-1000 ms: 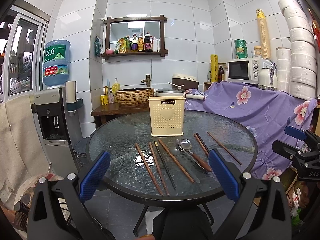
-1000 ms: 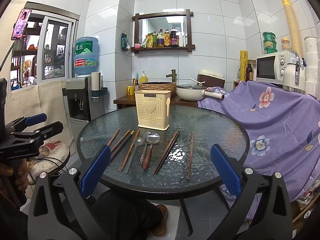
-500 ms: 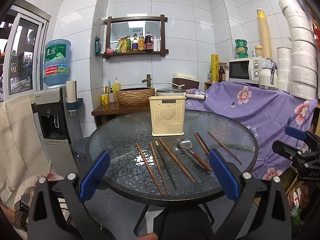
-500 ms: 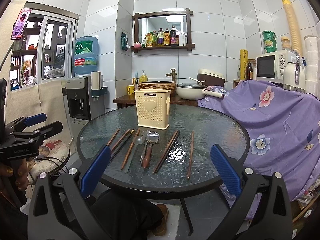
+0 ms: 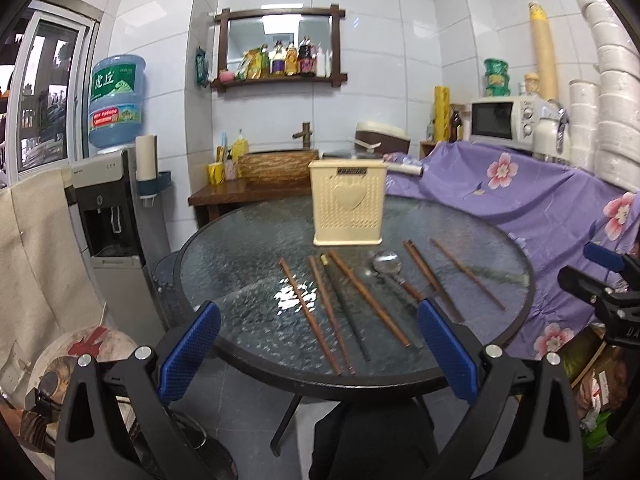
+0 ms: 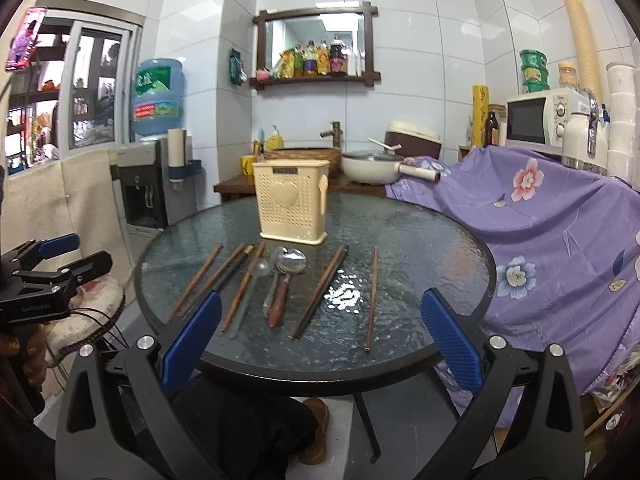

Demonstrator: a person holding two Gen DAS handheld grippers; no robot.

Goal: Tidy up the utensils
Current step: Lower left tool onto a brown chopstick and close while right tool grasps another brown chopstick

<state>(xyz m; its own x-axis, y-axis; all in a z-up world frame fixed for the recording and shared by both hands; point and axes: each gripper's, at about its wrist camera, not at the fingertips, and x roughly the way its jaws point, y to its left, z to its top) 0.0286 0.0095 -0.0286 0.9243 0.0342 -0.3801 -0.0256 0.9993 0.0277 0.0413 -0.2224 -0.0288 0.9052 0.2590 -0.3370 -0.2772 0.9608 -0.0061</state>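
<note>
1. Both cameras have edged slightly nearer the desk [image 5: 224,256] over the last second, so its round glass top fills a bit more of each view; nothing lying on it has shifted.
2. Nearest the lens, the left gripper [image 5: 318,350] hangs at the desk's near rim with its blue pads spread wide and nothing between them.
3. Likewise the right gripper [image 6: 320,348] sits at the near rim, jaws wide apart and empty.
4. Between the pads lie the utensils, fanned across the near half of the glass: brown chopsticks [image 5: 308,302] side by side, one dark chopstick [image 5: 346,308] among them.
5. Just beyond, a metal spoon with a brown handle [image 6: 285,280] rests bowl-up beside a clear spoon [image 6: 256,280], touching or nearly so.
6. A separate pair of chopsticks [image 6: 320,294] and a single chopstick [image 6: 372,300] lie to the right, apart from the rest.
7. Farther back, near the desk's centre, stands the cream perforated utensil holder [image 6: 294,206], upright, with a heart on its face.
8. Behind the desk, a purple flowered cloth [image 6: 560,220] covers the furniture to the right.
</note>
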